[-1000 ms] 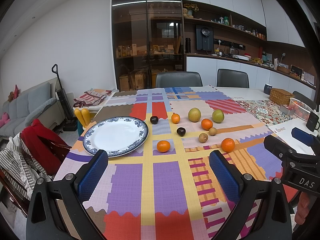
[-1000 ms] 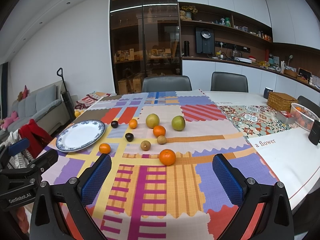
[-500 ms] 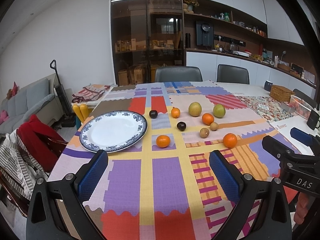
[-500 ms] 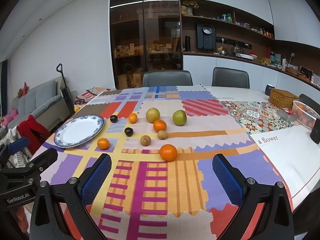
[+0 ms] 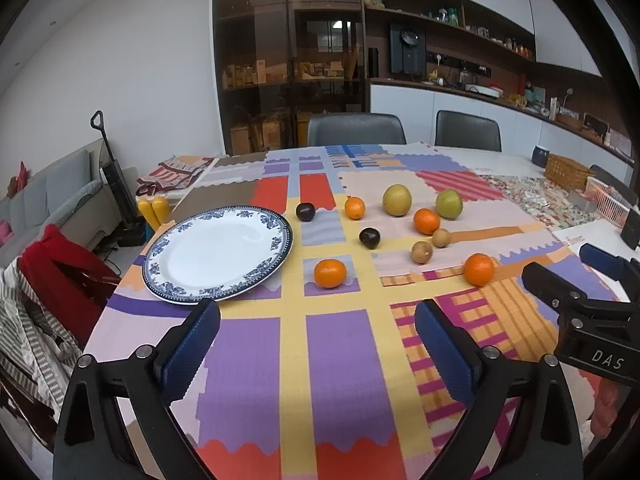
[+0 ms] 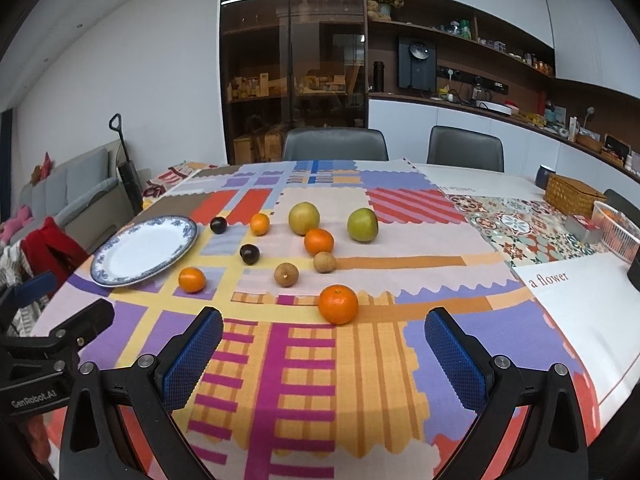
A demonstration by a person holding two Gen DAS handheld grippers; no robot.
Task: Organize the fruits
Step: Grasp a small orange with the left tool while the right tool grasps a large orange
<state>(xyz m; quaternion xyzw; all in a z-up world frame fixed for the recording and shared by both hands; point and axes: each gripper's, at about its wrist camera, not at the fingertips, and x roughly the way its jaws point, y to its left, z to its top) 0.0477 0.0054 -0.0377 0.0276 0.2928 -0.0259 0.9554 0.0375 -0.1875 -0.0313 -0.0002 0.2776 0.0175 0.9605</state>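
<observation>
Gleaming round plate [image 5: 218, 254], dimpled oranges [image 6: 338, 304]

White walls, dark glass cabinet [image 5: 288, 64], two grey chairs [image 6: 335, 144], sofa [image 5: 48, 196] at left.

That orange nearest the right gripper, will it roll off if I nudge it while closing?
Probably yes. The nearest orange is round and sits free on the flat tablecloth, nothing beside it to stop it. Its skin looks smooth and glossy, so it may slip from a shallow pinch. The open right gripper looks wide enough to straddle it.
</observation>
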